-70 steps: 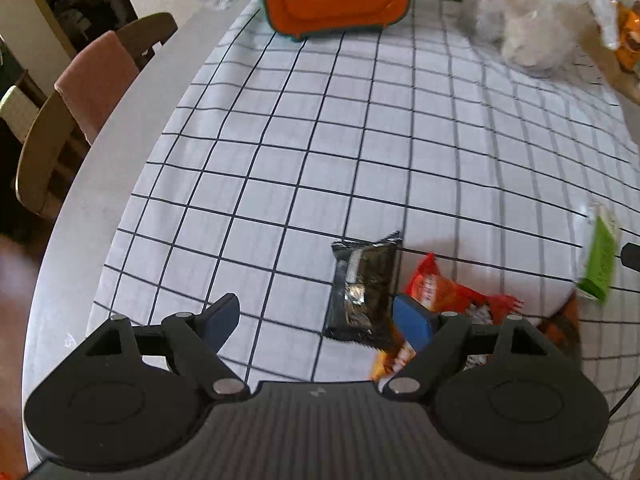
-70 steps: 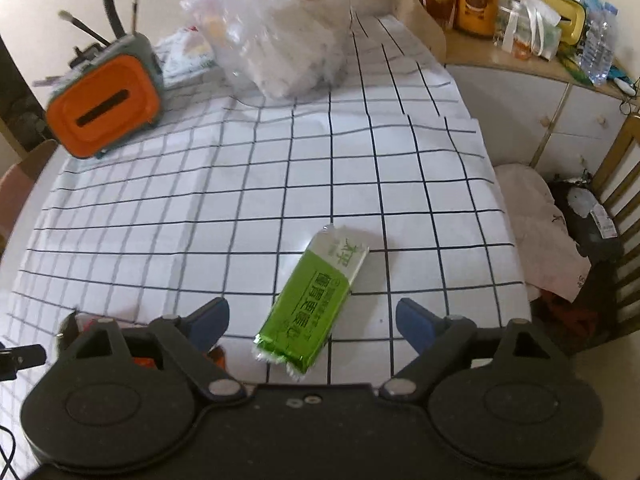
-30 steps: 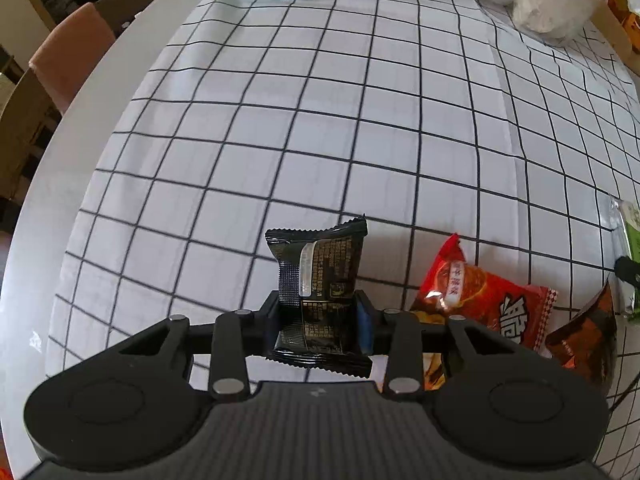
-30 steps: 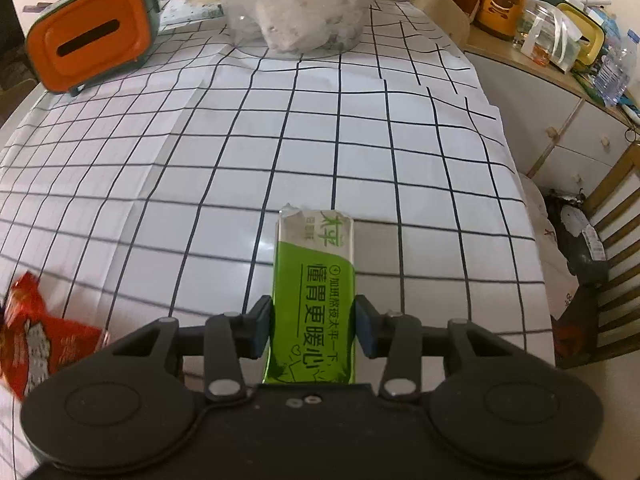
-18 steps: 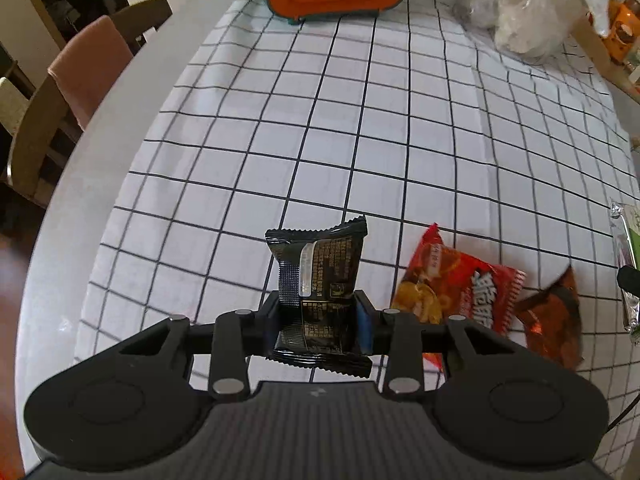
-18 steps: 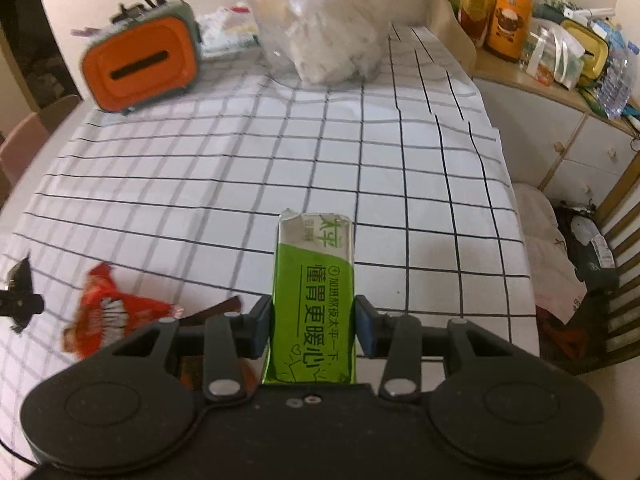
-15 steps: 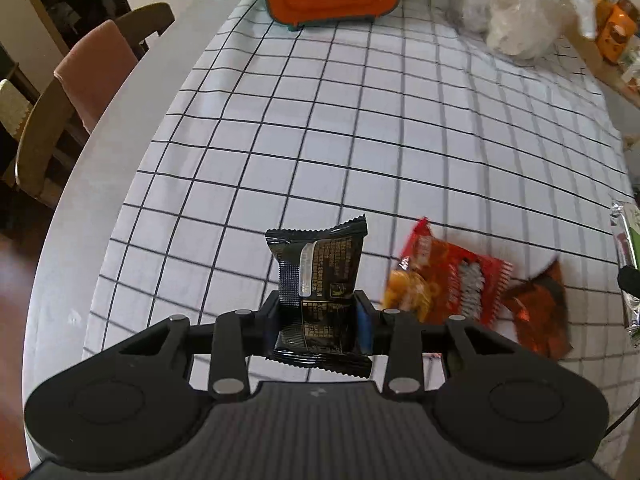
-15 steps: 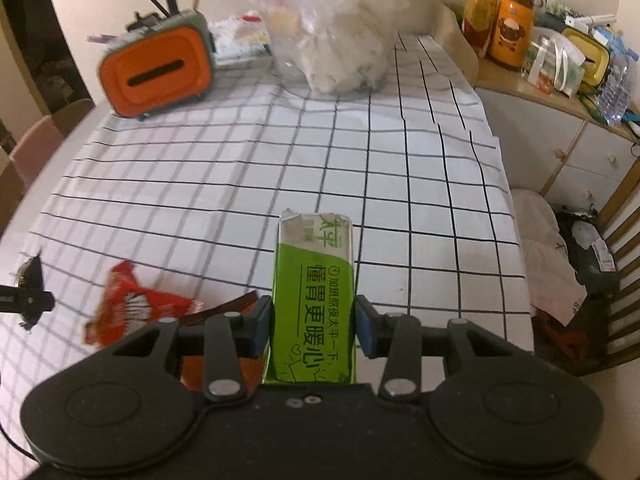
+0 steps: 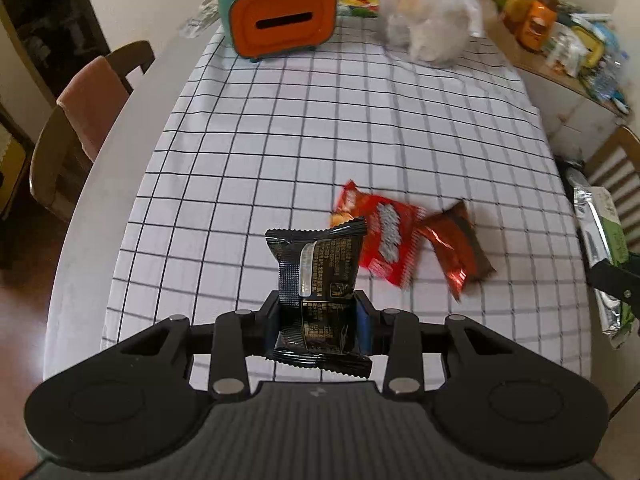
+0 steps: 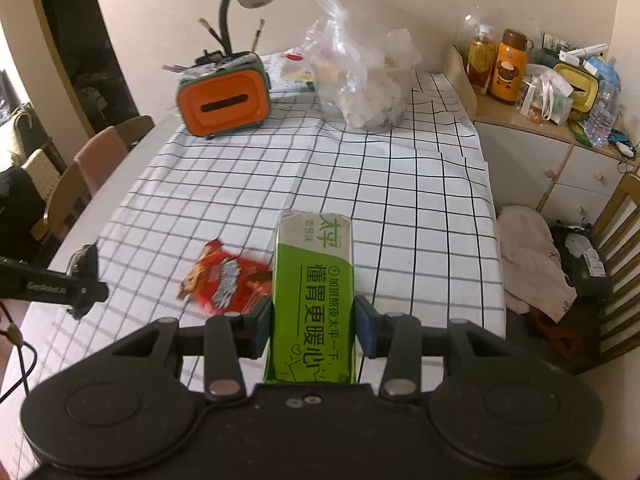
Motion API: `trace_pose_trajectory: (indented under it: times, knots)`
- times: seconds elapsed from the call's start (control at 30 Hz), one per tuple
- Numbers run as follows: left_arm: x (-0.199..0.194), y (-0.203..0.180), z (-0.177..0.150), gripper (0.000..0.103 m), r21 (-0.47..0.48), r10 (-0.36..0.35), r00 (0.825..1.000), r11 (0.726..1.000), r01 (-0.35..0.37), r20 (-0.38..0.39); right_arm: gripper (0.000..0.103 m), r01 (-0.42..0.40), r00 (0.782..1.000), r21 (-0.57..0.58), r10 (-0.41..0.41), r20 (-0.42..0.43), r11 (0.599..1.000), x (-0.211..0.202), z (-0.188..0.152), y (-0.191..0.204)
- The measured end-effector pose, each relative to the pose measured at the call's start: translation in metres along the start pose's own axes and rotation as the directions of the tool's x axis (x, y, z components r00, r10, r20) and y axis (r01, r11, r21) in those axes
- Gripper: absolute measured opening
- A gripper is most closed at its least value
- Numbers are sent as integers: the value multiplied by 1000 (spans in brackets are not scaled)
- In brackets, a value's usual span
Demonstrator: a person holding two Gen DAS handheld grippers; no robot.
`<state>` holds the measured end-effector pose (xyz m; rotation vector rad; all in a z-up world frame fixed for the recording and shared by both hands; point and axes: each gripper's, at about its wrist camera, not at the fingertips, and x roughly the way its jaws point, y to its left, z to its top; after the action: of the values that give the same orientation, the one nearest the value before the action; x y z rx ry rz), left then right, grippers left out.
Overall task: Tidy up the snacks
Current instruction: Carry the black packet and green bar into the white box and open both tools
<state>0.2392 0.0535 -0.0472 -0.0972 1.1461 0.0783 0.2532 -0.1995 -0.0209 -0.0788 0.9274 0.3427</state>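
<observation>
I have the black snack packet (image 9: 318, 276) pinched upright in my left gripper (image 9: 318, 320) and the green snack pack (image 10: 314, 300) clamped between the fingers of my right gripper (image 10: 314, 324), both held above the tabletop (image 9: 280, 128). Below them, a red packet (image 9: 386, 236) and a brown packet (image 9: 460, 246) lie touching on the checked cloth near its near edge. An orange box (image 9: 282, 22) and a clear bag (image 9: 430, 28) stand at the far edge.

Red packet (image 9: 386, 236) motion-blurred, green packet (image 10: 314, 304) lower end hidden behind tongs body
</observation>
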Motion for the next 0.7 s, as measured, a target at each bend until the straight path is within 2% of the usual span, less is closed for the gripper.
trace_pose_trajectory:
  times: [0.2,0.33,0.43,0.7]
  knots:
    - [-34,-14,-36,36,75,-29,1000,997,28,3,41,-20,1000,9,20,13,1000,-40,-29,13]
    - [-54,-27,-66,36,145,-59,998,988,57,9,41,-29,999,11,28,15,1000,-61,-49,21]
    - [-65,-38,-87,36,204,-58,998,978,52,21,41,-36,999,22,36,16,999,-74,-66,26]
    - [-73,-54,-133,36,281,-87,996,956,88,-16,41,-58,998,59,59,-16,997,-93,-111,36]
